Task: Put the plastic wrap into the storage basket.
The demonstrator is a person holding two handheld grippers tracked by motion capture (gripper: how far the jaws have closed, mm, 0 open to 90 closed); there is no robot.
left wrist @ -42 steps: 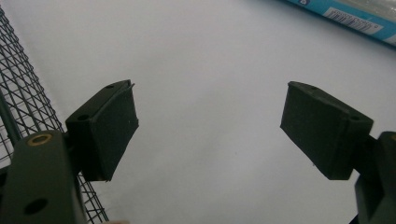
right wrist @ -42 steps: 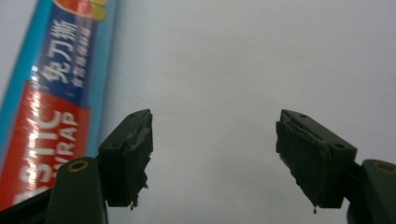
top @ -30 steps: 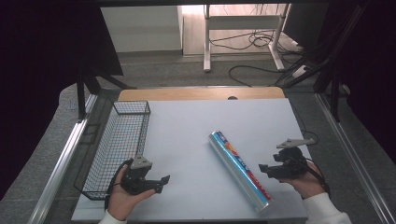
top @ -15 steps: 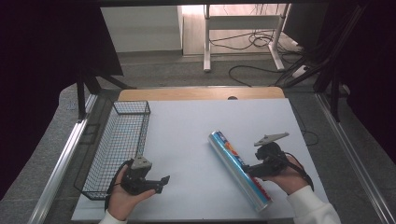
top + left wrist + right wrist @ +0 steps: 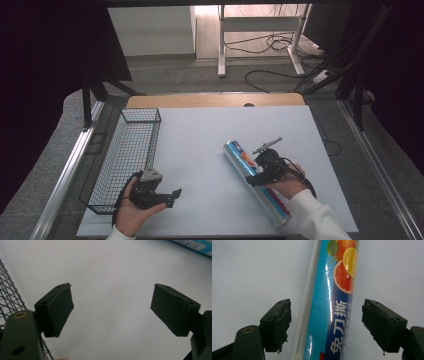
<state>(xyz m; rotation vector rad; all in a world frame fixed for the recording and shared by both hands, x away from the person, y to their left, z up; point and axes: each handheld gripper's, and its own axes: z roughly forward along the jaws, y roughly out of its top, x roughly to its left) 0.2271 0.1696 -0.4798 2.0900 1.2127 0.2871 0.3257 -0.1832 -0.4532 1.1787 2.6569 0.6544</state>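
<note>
While the right hand lines up on the roll, quick notes:

right gripper (image 5: 256, 178): jaws apart, astride the roll, one on each side, pads not pressing it; they have just been opening with the roll between them. Released, nothing gripped.
right gripper view: both pads (image 5: 277, 322) stand off the roll's sides, gap visible left and right.
left gripper (image 5: 170, 196): jaws wide apart, nothing between them, only bare table ahead; parked low at the near left.
roll (image 5: 255, 181): long blue foil/wrap tube with citrus print, lying flat on the table, slanted from centre toward the near right corner; right gripper sits over its middle stretch.
basket (image 5: 131, 150): black wire basket along the left edge, just beside the left gripper; looks to hold nothing.
table (image 5: 200, 140): white sheet, wooden strip at the far edge.
step: judged as pre-grasp, right jaws being set around the roll's middle.
next move: likely settle lower so the pads flank the tube squarely, then close across its width; glossy round surface may slip or roll, so grip near the balance point.
</note>
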